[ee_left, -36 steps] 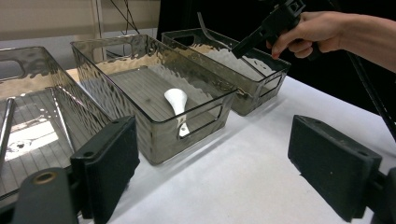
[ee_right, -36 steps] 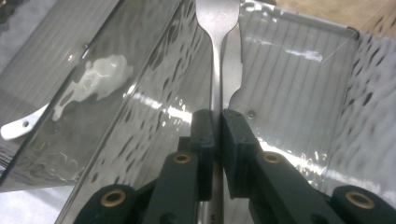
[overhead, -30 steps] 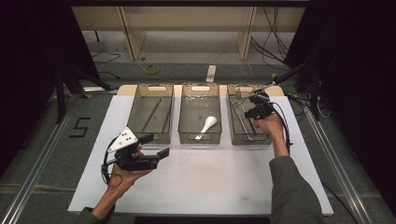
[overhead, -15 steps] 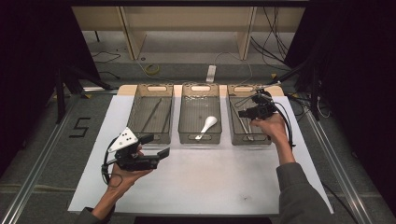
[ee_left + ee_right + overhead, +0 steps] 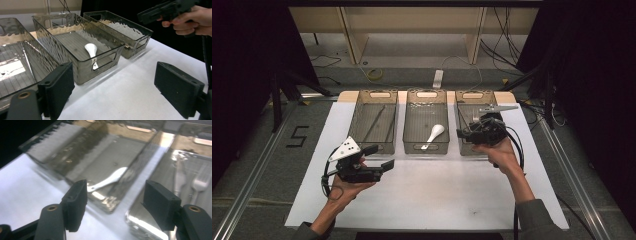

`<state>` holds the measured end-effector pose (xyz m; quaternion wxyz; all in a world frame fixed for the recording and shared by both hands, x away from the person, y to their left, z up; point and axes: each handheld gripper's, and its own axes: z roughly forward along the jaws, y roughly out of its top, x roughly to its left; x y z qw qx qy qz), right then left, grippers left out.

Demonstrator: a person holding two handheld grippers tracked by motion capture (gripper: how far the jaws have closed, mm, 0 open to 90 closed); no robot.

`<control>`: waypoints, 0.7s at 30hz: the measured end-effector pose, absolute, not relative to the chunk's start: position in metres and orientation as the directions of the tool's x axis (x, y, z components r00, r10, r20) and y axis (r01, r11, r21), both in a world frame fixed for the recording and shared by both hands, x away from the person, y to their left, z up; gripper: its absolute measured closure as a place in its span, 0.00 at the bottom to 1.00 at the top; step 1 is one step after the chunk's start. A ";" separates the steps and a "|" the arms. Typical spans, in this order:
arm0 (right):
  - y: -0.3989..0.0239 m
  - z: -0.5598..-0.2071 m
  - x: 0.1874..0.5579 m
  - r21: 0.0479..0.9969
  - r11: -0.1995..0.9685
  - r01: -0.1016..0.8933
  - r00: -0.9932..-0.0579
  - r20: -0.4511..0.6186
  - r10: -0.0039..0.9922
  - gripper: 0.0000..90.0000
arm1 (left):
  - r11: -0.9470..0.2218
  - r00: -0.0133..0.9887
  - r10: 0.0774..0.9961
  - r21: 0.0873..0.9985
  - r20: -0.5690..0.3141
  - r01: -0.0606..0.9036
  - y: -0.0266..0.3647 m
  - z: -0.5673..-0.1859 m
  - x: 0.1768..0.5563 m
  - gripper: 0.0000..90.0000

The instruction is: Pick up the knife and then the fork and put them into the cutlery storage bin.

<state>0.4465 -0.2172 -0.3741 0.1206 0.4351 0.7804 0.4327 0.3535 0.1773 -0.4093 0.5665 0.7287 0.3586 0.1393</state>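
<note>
Nearest the person, the left claw [image 5: 384,165] hangs just above the white-covered surface [image 5: 432,195], held level in the left hand [image 5: 343,186] and pointing right; its jaws stand wide apart with nothing between them, as the left gripper view shows, where the black pads [image 5: 58,86] frame bare white cloth. Farther off and to the right, the right claw [image 5: 462,134] is held in the right hand [image 5: 497,150] over the near end of the right-hand smoky clear plastic bin [image 5: 472,95]; its jaws have just been opening and now stand apart with nothing between them. In the right gripper view its black pads [image 5: 76,201] frame the near end of the middle bin and the wall between the two bins. Three such bins stand side by side across the far half of the surface. The left smoky clear plastic bin [image 5: 377,95] holds thin dark sticks [image 5: 375,122] lying lengthwise. The middle smoky clear plastic bin [image 5: 427,94] holds a white plastic spoon [image 5: 433,135], lying flat on its floor with the bowl toward the far end and the handle toward the near wall. In the right bin, silvery metal forks [image 5: 200,183] lie on the floor, their tines toward the near end.
</note>
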 end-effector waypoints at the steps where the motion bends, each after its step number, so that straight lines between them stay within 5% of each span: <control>1: -0.217 -0.375 0.442 0.789 0.240 0.566 -0.596 0.190 0.780 0.40 | -0.100 0.705 0.679 0.925 -0.206 0.367 0.177 -0.410 0.354 0.17; 21: -0.234 -0.403 0.370 0.867 0.149 0.475 -0.645 0.227 0.730 0.34 | -0.134 0.727 0.657 0.918 -0.199 0.372 0.178 -0.411 0.353 0.17</control>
